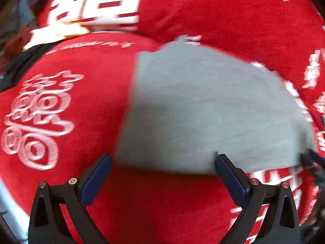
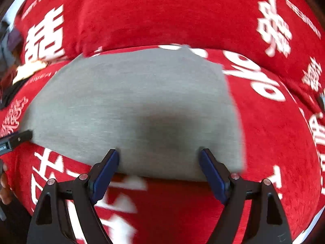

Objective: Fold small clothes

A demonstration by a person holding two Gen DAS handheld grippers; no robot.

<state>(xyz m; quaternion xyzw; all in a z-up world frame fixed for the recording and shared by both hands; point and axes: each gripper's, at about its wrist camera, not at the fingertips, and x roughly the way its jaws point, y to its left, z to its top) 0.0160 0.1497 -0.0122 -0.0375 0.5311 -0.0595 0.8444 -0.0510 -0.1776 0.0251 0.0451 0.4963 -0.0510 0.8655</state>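
Lying flat on a red cloth [image 1: 166, 203] printed with white characters, a grey garment [image 1: 213, 109] fills the middle of both views; it looks folded into a rough rectangle, though blur hides its seams. No container shows in either view. The left gripper [image 1: 163, 163] hangs low over the garment's near left corner, jaws spread wide and holding nothing: its right finger [image 1: 231, 179] overlaps the near edge, while the other sits over bare red cloth just beside the garment. The right gripper [image 2: 159, 158] is likewise wide open and empty, with both blue pads [image 2: 105, 174] at the garment's near edge, towards its right side. Each gripper points across the garment towards a raised red fold beyond it. Whether any pad touches the fabric cannot be told.
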